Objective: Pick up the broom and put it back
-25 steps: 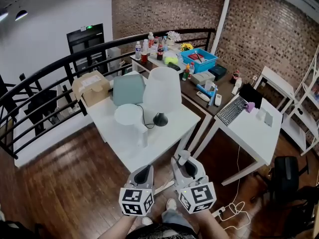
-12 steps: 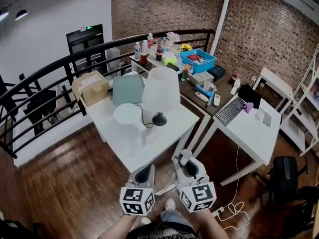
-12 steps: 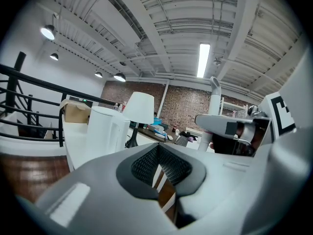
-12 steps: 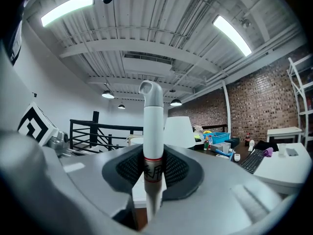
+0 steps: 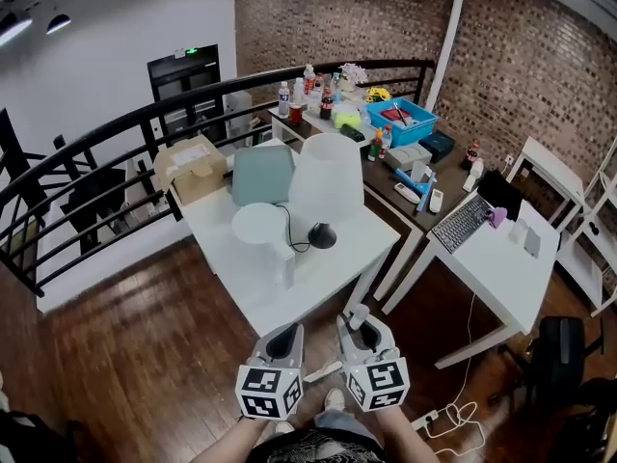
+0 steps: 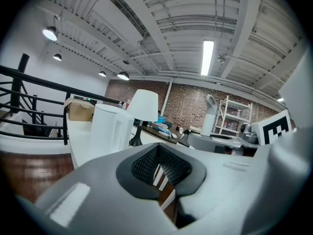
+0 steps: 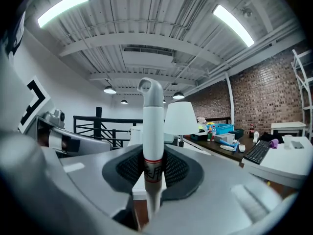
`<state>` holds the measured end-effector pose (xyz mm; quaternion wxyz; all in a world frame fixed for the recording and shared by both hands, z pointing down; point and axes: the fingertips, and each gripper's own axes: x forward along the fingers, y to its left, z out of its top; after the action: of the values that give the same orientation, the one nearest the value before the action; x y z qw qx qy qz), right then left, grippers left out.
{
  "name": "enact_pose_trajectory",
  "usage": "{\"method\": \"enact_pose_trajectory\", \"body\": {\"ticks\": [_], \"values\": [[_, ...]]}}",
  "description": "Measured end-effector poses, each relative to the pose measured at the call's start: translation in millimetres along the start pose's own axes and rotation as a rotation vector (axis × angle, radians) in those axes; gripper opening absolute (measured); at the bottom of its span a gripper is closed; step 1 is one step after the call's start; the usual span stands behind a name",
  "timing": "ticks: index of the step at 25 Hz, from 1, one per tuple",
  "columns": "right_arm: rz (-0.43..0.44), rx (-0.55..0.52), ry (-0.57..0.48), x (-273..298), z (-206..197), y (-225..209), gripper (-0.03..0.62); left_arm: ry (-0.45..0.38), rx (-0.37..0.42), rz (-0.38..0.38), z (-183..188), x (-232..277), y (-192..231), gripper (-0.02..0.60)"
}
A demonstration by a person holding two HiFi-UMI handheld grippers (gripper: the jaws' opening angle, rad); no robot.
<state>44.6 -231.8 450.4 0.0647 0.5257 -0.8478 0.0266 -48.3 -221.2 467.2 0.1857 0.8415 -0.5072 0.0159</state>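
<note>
The right tool [image 7: 152,169] stays clamped on the upright broom [image 7: 152,116] handle; the left tool [image 6: 157,163] is shut and empty. Over the last second the worktop [image 5: 289,292] at 12 o'clock has slid rightward in view, so carrying has probably begun. A railing [image 5: 96,157] runs at 10 o'clock, with wooden floor [image 5: 135,355] below.

White table [image 5: 310,280] with lamp [image 5: 326,179], cardboard box [image 5: 196,168]
</note>
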Motion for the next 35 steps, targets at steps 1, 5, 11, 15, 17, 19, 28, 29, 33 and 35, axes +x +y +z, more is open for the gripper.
{"method": "enact_pose_trajectory", "body": {"ticks": [1, 5, 11, 15, 17, 19, 28, 29, 33, 35], "values": [[0.007, 0.001, 0.006, 2.2, -3.9, -0.8, 0.081, 0.000, -0.001, 0.005, 0.8, 1.5, 0.2, 0.003], [0.034, 0.008, 0.025, 11.2, -21.0, -1.3, 0.080, 0.001, -0.005, 0.029, 0.6, 7.4, 3.0, 0.003], [0.075, 0.009, 0.088, 32.1, -55.8, -4.3, 0.080, 0.020, -0.018, 0.065, -6.1, 16.1, 9.0, 0.003], [0.096, 0.014, 0.142, 49.7, -77.7, -6.4, 0.080, 0.031, -0.032, 0.097, -6.5, 22.6, 17.5, 0.003], [0.111, 0.017, 0.160, 57.2, -86.6, -5.7, 0.080, 0.035, -0.034, 0.113, -6.6, 25.3, 22.5, 0.003], [0.126, 0.017, 0.173, 64.0, -94.2, -5.6, 0.080, 0.038, -0.035, 0.126, -6.3, 28.5, 26.0, 0.003], [0.178, 0.011, 0.233, 92.7, -125.2, -5.3, 0.080, 0.070, -0.041, 0.148, -14.3, 44.3, 32.1, 0.003], [0.182, 0.012, 0.239, 96.2, -128.1, -5.7, 0.080, 0.073, -0.040, 0.150, -15.1, 46.8, 33.1, 0.003], [0.197, 0.011, 0.256, 107.1, -135.6, -4.4, 0.080, 0.089, -0.044, 0.167, -19.0, 54.3, 40.1, 0.003], [0.203, 0.012, 0.267, 111.0, -139.5, -3.2, 0.080, 0.095, -0.046, 0.173, -19.7, 56.7, 42.8, 0.003]]}}
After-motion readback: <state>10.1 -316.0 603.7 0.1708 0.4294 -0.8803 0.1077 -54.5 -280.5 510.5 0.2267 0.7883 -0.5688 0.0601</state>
